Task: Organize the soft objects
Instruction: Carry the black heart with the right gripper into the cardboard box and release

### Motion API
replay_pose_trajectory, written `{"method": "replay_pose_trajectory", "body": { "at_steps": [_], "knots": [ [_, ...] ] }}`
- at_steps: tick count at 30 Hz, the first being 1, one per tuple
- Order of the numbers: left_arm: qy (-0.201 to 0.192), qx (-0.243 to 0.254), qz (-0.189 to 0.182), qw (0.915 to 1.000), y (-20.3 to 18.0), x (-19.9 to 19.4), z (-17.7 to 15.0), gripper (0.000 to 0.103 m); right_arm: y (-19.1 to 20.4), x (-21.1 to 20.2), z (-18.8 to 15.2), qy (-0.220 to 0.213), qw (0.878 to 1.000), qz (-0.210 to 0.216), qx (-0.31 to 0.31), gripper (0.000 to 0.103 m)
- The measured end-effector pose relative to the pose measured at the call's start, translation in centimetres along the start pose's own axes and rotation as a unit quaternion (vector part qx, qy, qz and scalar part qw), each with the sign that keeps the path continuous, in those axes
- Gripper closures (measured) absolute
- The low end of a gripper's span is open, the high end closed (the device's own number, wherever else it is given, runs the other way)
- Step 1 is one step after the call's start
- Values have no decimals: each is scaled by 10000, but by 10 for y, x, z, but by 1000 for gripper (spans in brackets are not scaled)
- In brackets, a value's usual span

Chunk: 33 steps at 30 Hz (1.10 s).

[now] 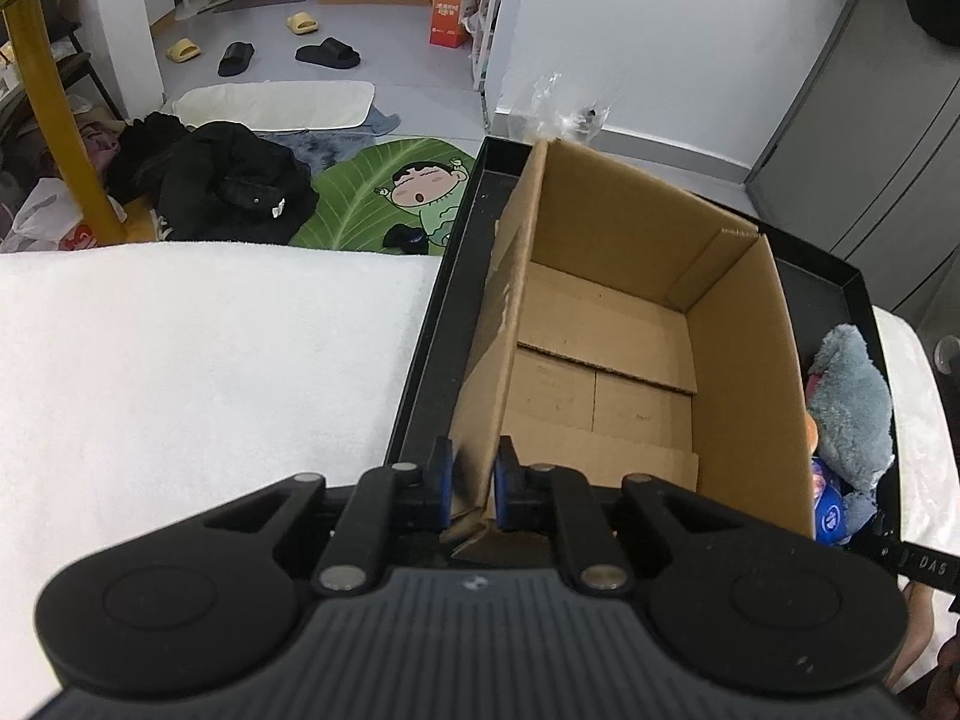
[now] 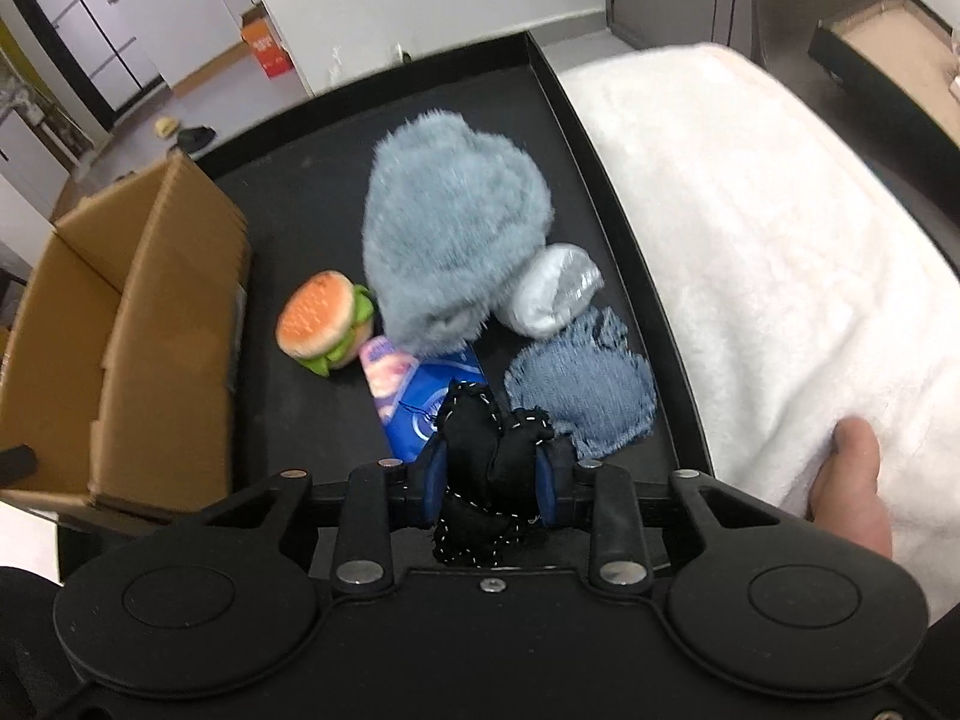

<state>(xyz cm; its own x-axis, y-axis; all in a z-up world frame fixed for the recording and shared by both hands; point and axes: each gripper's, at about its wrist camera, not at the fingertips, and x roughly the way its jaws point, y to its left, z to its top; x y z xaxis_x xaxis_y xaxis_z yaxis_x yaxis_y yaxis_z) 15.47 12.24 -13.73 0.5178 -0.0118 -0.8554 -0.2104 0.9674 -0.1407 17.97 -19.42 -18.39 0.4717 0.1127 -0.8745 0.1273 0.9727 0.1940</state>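
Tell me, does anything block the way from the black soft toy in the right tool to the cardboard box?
Nothing visible does. The black soft toy is held in the right tool; the cardboard box is open-topped and empty. The burger plush lies low between them.

Even, diffuse indoor light, seemingly from overhead; no hard shadows anywhere. White blanket (image 1: 198, 360) reads near blown-out in both views, pile texture mostly lost on the left wrist side. Black tray (image 2: 600, 138) swallows detail; only a faint sheen along its rim. Soft shadow inside the box (image 1: 606, 360), darkest under the near wall. Left wrist view sharp through the centre. Right wrist view softer: motion smear on the box edge at left and on the grey plush (image 2: 456, 240). Strong fisheye bowing in both, with the wall lines and tray edges curving toward the frame borders. Distant floor slightly hazy, colours muted.
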Motion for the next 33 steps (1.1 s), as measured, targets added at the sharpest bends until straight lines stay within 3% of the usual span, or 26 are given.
{"method": "replay_pose_trajectory", "body": {
  "at_steps": [12,20,33],
  "knots": [
    [261,5,-266,9993,3,-1,-9,90,37,-39,16,-491,9979,379,-191,74],
    [359,46,-414,9985,6,-1,-11,90,71,-55,32,-455,9946,919,-164,73],
    [399,-9,-559,9976,9,8,-12,89,151,-49,50,-522,9866,1167,-1011,72]
  ]
}}
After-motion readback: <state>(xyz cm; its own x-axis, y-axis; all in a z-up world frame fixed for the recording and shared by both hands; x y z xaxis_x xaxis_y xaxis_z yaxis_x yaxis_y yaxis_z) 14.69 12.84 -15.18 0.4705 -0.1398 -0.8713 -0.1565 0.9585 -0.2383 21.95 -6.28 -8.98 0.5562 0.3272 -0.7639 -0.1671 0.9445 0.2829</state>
